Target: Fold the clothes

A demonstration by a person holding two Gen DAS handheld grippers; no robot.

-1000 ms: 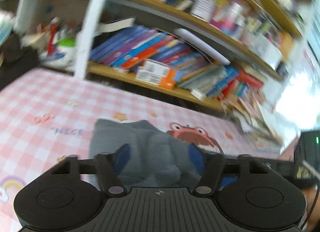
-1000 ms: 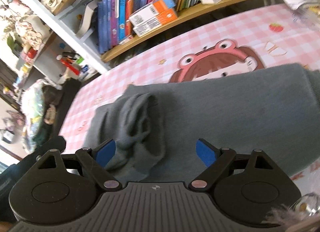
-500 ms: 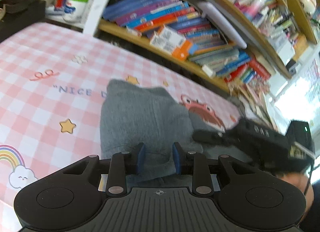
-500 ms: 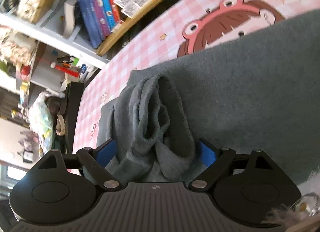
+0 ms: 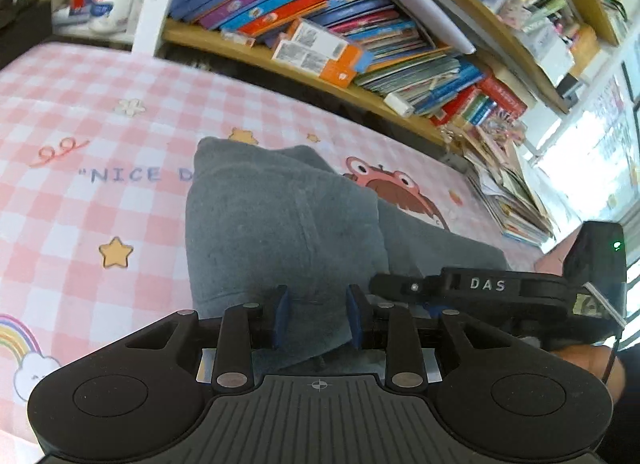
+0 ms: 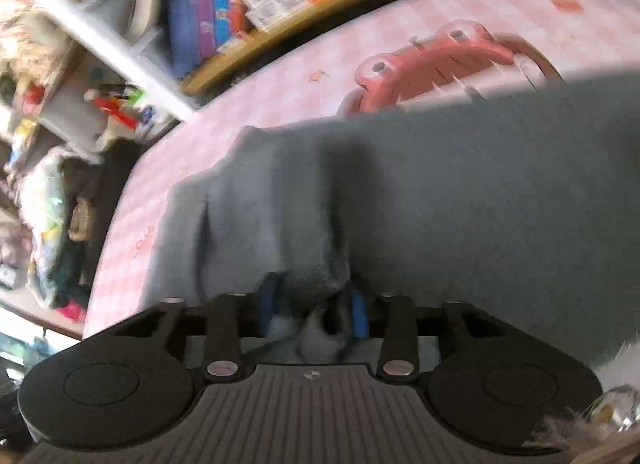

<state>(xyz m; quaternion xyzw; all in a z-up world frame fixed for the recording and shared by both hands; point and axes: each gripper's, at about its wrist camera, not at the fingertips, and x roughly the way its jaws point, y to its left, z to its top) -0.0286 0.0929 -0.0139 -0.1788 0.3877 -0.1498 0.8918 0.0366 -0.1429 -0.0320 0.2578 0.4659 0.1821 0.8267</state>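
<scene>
A grey garment [image 5: 288, 232] lies on a pink checked tablecloth [image 5: 80, 200]. My left gripper [image 5: 318, 314] is shut on the garment's near edge, with cloth between its blue pads. My right gripper [image 6: 314, 306] is shut on a bunched grey fold of the same garment [image 6: 460, 216]. The right gripper's black body also shows in the left wrist view [image 5: 500, 292], just to the right of the left gripper. The rest of the garment spreads flat to the right in the right wrist view.
Bookshelves [image 5: 360, 44] packed with books run along the table's far side. A stack of papers and books [image 5: 508, 200] sits at the far right. Cluttered shelves and bags [image 6: 52, 192] lie past the table's left edge.
Both grippers have closed on the garment: the right went from wide open to shut on the bunched fold, the left closed on the near edge. Both moved in closer to the cloth.
</scene>
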